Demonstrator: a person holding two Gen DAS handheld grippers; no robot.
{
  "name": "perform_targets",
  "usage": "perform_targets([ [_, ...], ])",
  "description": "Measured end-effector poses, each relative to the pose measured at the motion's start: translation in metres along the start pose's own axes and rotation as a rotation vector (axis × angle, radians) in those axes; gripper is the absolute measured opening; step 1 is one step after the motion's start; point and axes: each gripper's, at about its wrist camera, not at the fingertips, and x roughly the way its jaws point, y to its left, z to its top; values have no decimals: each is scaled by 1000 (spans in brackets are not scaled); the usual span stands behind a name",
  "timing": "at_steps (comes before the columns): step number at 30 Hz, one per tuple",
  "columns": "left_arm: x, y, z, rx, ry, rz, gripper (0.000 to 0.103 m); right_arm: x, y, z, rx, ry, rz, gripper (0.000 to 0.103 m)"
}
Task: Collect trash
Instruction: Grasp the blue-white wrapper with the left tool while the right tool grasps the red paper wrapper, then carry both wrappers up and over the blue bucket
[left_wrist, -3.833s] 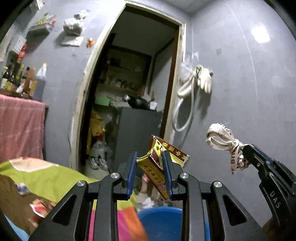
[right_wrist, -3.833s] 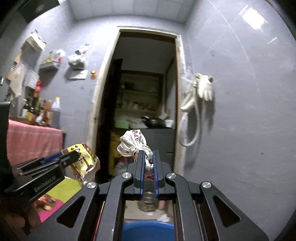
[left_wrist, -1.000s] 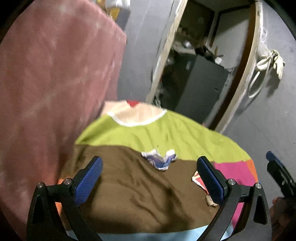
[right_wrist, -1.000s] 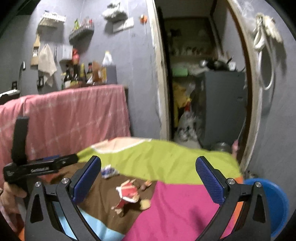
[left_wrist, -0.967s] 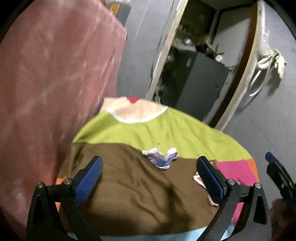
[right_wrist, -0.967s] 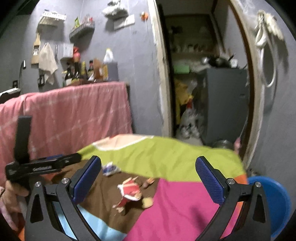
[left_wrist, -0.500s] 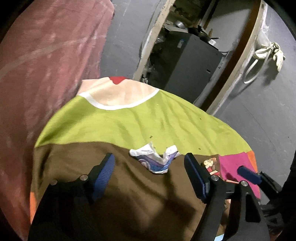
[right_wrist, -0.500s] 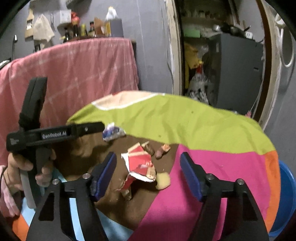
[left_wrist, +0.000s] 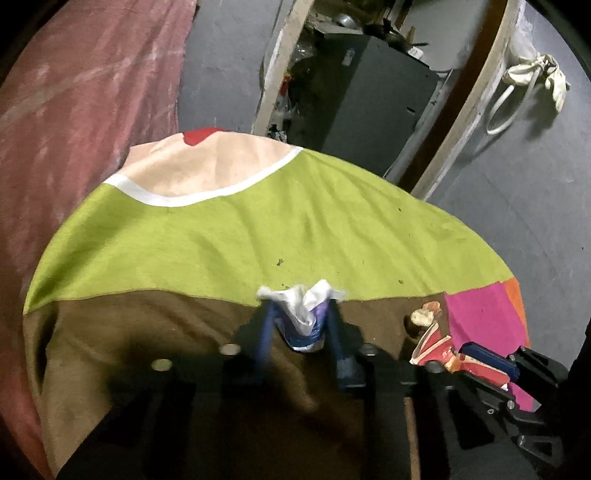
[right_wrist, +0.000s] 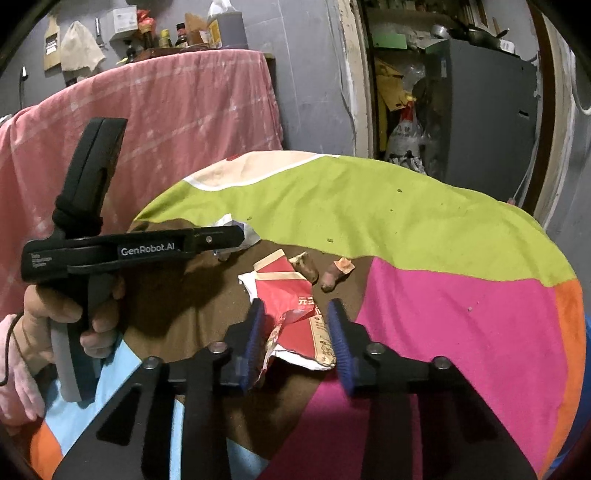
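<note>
Mid-grasp on both sides, a double pickup from the multicoloured cloth (right_wrist: 443, 295). Not yet lifted: both pieces of trash lying on the brown patch.

Left gripper (left_wrist: 299, 312): narrowed to a slim gap, having just been closing, with the crumpled white-and-blue wrapper (left_wrist: 304, 321) between the fingers. Blurred in the left wrist view, but seemingly touched by both pads, its white top poking out toward 12 o'clock just at the seam of brown and green.

Right gripper (right_wrist: 295, 317): also just been closing, now a modest gap filled by the near end of the red packet (right_wrist: 288, 291). Both blue pads against the packet's edges, the left one on a crumpled fold. Far end of the packet flat on the cloth toward 12 o'clock.

Seen from the left wrist, the red packet at about 4 o'clock of the wrapper, near but apart. Seen from the right wrist, the left gripper reaching in from 9 o'clock, held by a hand (right_wrist: 66, 317).

Two small brown scraps (right_wrist: 308, 267) just past the packet at 12 to 1 o'clock, untouched.

Next, by judgement: firm up both grips, then lift straight off the cloth without dragging folds along. Packet held only by one end, so likely to droop or slip; wrapper light and soft, so easy to lose. Then carry both to the drop-off, not plainly in view here, and come back for the scraps.
</note>
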Motion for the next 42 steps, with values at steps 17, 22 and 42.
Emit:
perform_targets([
  [17,-65,-26,-43,-50,-137,39,9,-37,2,-5,12,-138,13,17],
  [22,-96,-56,-46,-24,-245,21,9,-73,-2,-5,38,-265,3,17],
  [42,-143,-255,-34,156,-758,-153,9,-255,-61,-8,-44,-822,-466,17],
])
